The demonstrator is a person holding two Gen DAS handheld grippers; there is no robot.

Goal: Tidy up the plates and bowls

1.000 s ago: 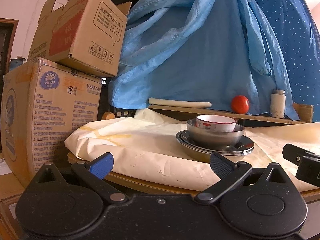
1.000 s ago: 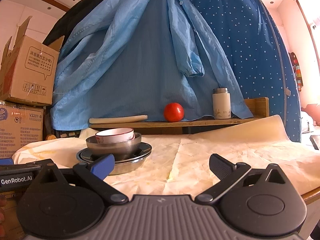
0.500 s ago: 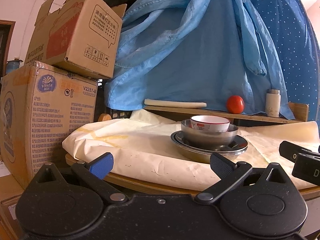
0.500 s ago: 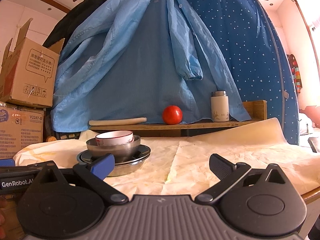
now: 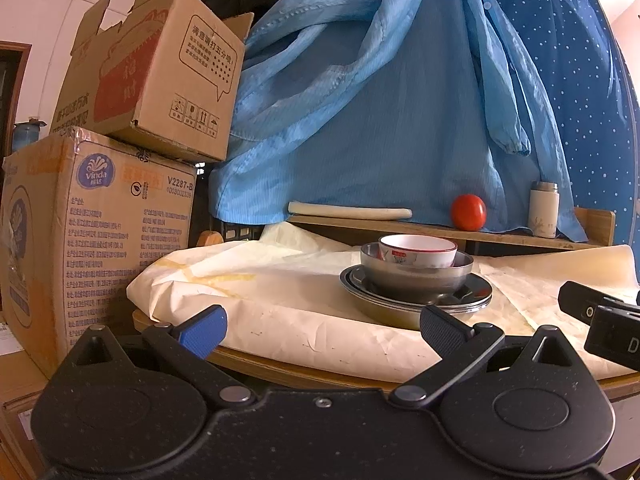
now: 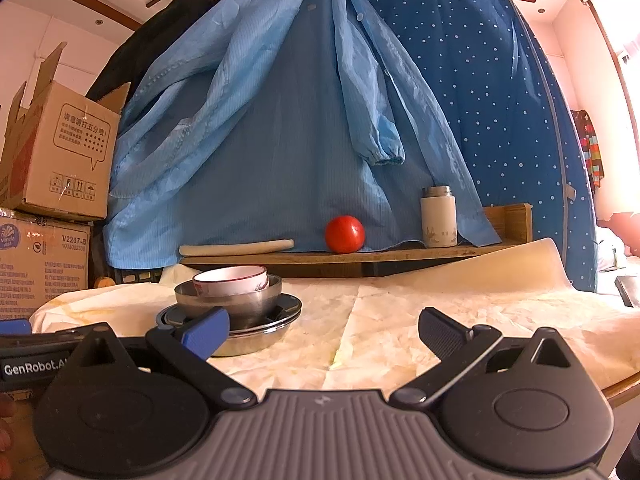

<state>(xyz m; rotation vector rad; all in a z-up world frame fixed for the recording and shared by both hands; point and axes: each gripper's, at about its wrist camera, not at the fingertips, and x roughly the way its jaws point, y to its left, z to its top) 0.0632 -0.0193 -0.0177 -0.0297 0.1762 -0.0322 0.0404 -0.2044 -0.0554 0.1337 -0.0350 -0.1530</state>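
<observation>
Seemingly done: white bowl (image 5: pixel 418 250) nested in steel bowl (image 5: pixel 416 280) on plates (image 5: pixel 416 304); left gripper (image 5: pixel 322 328) and right gripper (image 6: pixel 324 330) both spread, empty; next, just verify stack

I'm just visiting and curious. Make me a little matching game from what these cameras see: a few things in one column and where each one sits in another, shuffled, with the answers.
Things
1. white bowl with red rim
2. steel bowl
3. red tomato
4. white flask

Places
A. on the wooden shelf, right of the red ball-shaped thing
B. on the stacked steel plates
C. on the wooden shelf, between the pale rolling pin and the flask
D. nested inside the metal bowl

Pairs: 1-D, 2-B, 3-C, 4-A
</observation>
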